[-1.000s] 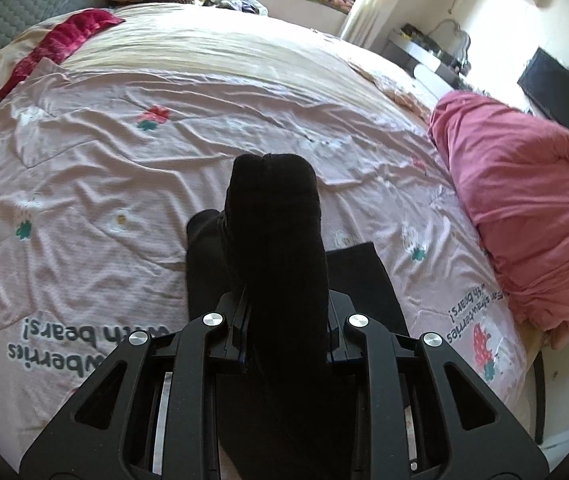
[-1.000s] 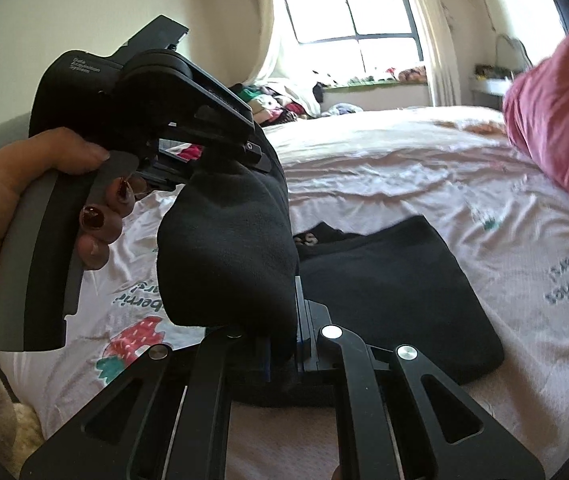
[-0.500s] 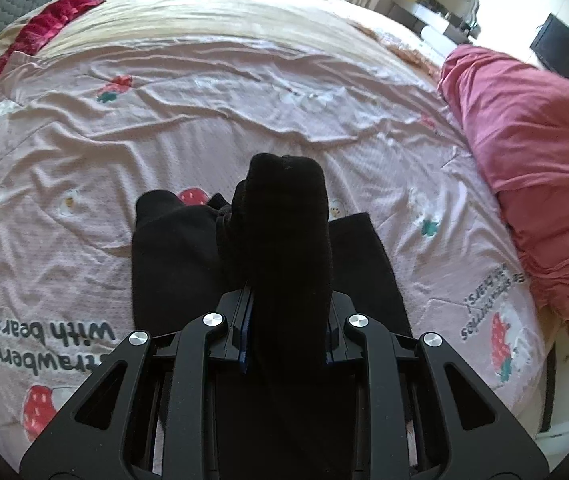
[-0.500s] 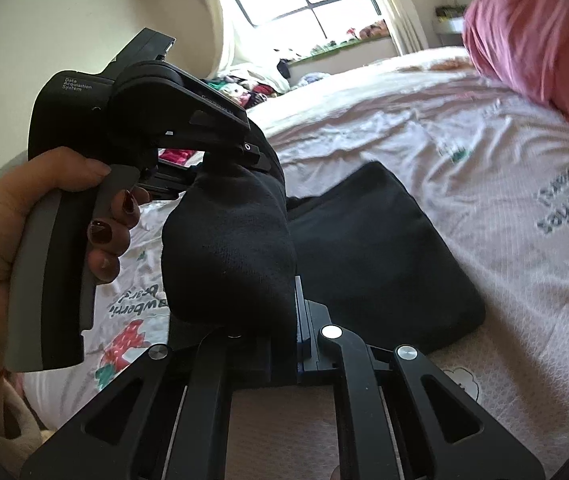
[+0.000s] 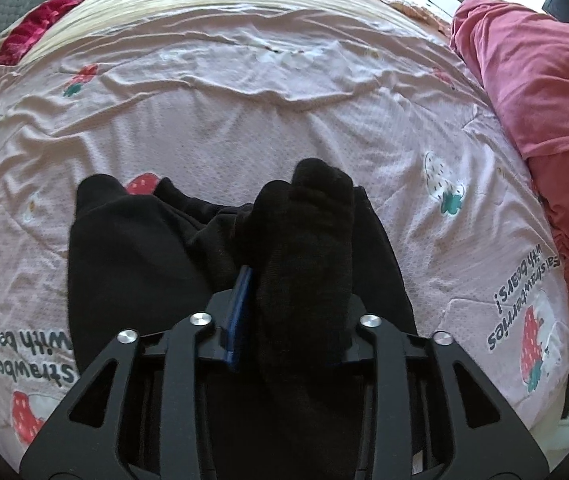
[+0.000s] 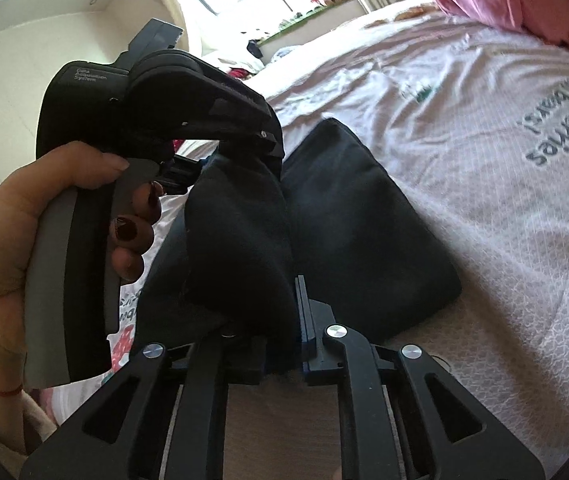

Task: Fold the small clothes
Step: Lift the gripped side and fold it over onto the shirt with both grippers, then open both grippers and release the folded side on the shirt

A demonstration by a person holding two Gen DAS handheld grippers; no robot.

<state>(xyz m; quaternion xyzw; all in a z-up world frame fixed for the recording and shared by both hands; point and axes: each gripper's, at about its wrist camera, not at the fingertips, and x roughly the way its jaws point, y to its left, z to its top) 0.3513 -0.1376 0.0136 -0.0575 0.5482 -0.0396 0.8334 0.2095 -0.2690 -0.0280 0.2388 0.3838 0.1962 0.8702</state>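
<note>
Both tongs (image 5: 284, 292) (image 6: 280, 320) pinch black garment (image 5: 132, 264) on bedsheet (image 5: 244, 112), beside pink bundle (image 5: 532, 80).

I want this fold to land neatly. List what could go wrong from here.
1. Both grippers, left and right, pinch bunched black garment; releasing unevenly may leave a lumpy fold.
2. The bedsheet is wrinkled, so the fold may settle crooked.

Left tool (image 5: 284, 280) pinches black garment (image 5: 124, 256) over bedsheet (image 5: 268, 120).
</note>
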